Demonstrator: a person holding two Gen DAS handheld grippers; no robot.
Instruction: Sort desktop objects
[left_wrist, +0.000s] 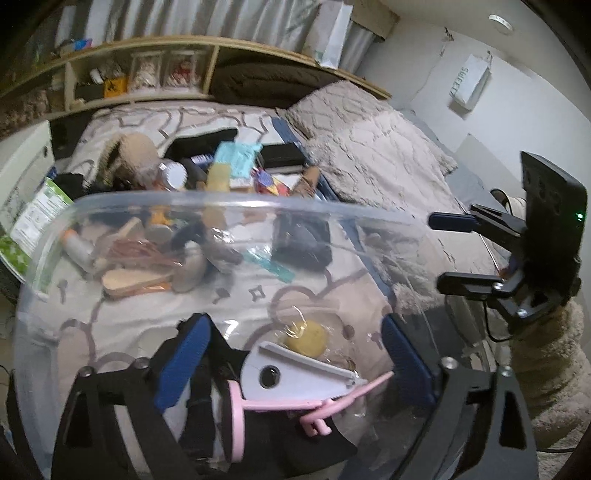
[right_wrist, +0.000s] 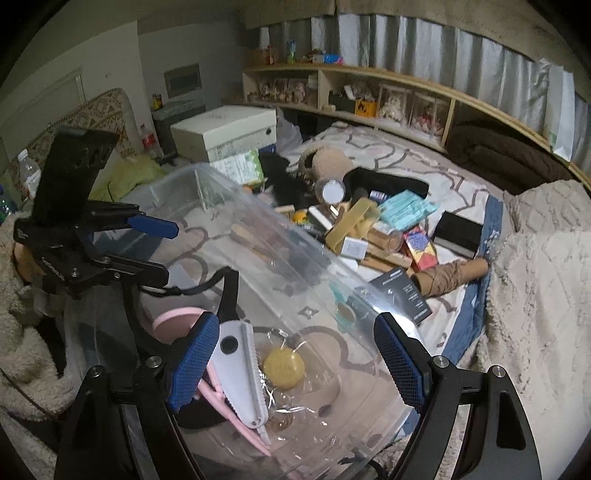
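Now both grippers hang wide open over the clear tub (right_wrist: 258, 236), left gripper (left_wrist: 295, 362) and right gripper (right_wrist: 295, 362) holding nothing. Unsorted clutter (right_wrist: 373, 229) lies heaped on the bed (right_wrist: 436, 173) just beyond. Best approach: reach past the rim, pick one piece cleanly.

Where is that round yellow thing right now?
The round yellow thing lies inside the clear bin, right beside the white clip, low in both views.
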